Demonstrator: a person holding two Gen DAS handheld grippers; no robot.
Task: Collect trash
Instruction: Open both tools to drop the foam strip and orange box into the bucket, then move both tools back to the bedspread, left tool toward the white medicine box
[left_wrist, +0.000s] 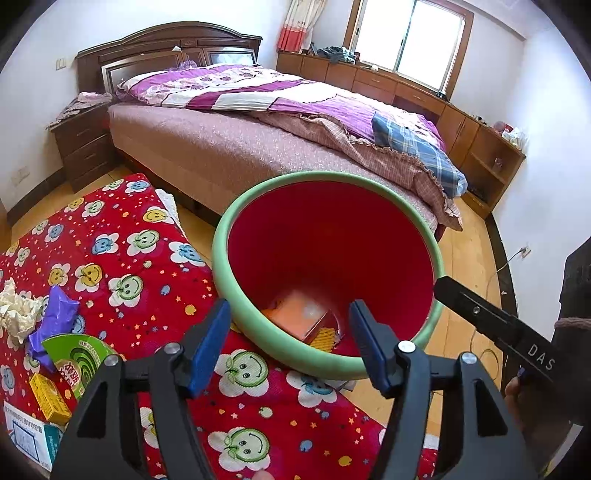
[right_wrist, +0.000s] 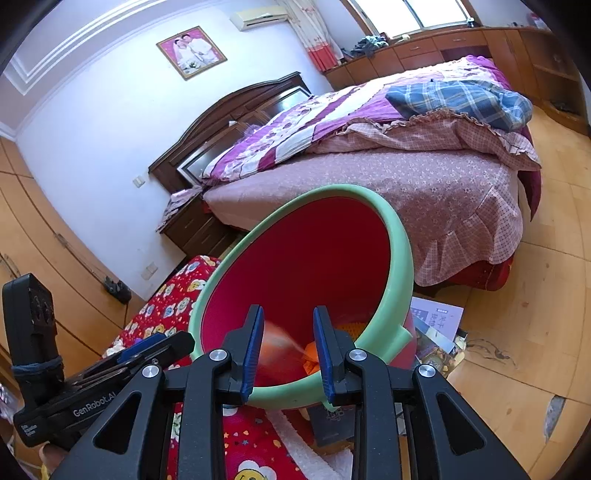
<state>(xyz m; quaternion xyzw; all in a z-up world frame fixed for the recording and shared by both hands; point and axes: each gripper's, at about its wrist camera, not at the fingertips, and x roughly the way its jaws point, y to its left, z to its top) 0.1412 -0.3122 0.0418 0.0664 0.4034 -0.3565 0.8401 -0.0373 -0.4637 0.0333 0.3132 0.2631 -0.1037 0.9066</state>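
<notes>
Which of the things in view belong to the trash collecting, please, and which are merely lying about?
Job: red bin, orange box inside it, crumpled paper, purple wrapper, green carton, yellow box.

Lying about: bed, plaid cloth, nightstand, papers on floor.

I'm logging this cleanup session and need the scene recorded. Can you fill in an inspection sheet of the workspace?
Surface: red quilt with smiley flowers, spread on the wood floor.
Job's things: red bin with green rim, an orange box at its bottom; a blurred orange item just past the right gripper.
Clutter: crumpled paper, purple wrapper, green carton, yellow box on the quilt; papers on the floor beside the bin.
Grippers: left gripper open, empty; right gripper open over the bin.
Cables: a cord from a wall socket.
Surroundings: bed, nightstand, cabinets.
</notes>
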